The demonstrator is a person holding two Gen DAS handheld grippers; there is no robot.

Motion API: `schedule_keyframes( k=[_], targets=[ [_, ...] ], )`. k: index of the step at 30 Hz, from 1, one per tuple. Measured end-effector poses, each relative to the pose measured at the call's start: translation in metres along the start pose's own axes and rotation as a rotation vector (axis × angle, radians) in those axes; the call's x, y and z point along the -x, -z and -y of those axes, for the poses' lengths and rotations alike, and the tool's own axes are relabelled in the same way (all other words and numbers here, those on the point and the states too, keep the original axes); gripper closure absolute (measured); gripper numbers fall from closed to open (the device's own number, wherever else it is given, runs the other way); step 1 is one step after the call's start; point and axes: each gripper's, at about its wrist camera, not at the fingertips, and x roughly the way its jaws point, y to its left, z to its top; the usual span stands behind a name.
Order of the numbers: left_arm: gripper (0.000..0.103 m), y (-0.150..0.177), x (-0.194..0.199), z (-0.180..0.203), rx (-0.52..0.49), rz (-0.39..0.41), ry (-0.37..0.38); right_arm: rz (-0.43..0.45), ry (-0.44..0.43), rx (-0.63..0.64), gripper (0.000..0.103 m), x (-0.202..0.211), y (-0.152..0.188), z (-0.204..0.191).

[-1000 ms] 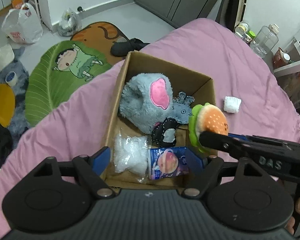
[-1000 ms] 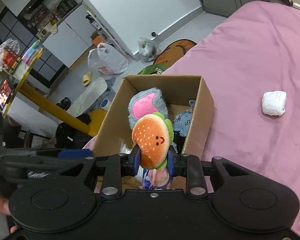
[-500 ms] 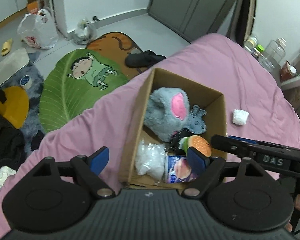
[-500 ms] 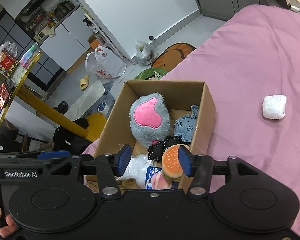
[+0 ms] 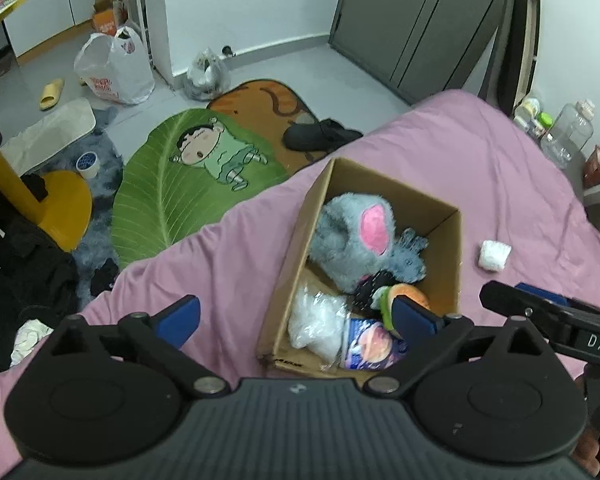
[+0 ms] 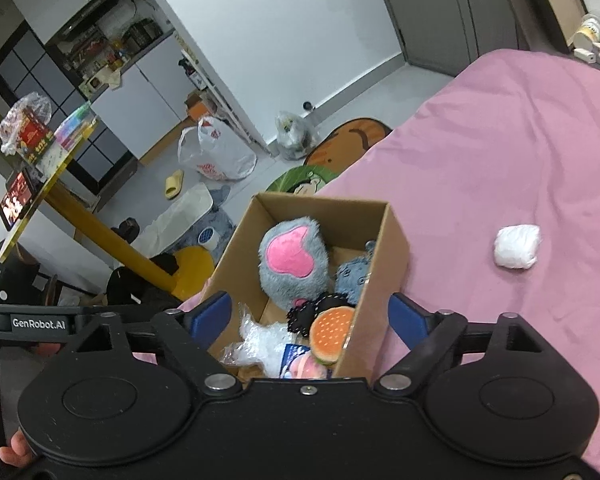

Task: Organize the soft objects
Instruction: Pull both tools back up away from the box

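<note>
A cardboard box [image 5: 448,264] [image 6: 384,256] sits on the pink bed. Inside lie a grey plush with a pink patch [image 5: 356,232] [image 6: 292,260], a small blue plush [image 6: 352,276], a black item [image 6: 320,312], the burger plush [image 5: 408,294] [image 6: 332,334], a clear bag [image 5: 316,320] [image 6: 260,344] and a blue packet [image 5: 372,344]. My left gripper [image 5: 296,316] is open and empty above the box's near left side. My right gripper [image 6: 310,314] is open and empty above the box's near end. A white wrapped bundle [image 5: 496,254] [image 6: 516,246] lies on the bed right of the box.
The pink bed [image 5: 480,168] ends at its left edge, above a green leaf rug [image 5: 180,184] and an orange rug [image 5: 260,108]. A black shoe [image 5: 320,138], plastic bags [image 5: 116,68] and a yellow table leg [image 6: 100,236] are on the floor. Bottles [image 5: 568,132] stand far right.
My right gripper opened and let go of the burger plush, which dropped into the box. Both grippers have pulled back and up from the box.
</note>
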Motion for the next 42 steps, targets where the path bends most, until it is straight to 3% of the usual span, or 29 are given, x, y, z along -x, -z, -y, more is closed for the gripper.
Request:
schedule_keyframes(
  k=[9,21,36,42],
  targets=[
    [0.000,0.004,0.022,0.023,-0.028,0.064,-0.005,0.021,-0.028,-0.015,0.007,0.018,0.001,0.016],
    [0.000,0.026,0.039,0.040,-0.005,0.054,-0.002,0.037,-0.082,-0.007,0.000,0.047,0.006,0.023],
    [0.000,0.051,0.072,0.060,0.011,0.133,-0.045,0.090,-0.071,0.030,0.000,0.089,0.021,0.031],
    [0.000,0.057,0.085,0.068,0.019,0.168,-0.067,0.118,-0.112,0.048,0.000,0.111,0.020,0.028]
  ],
)
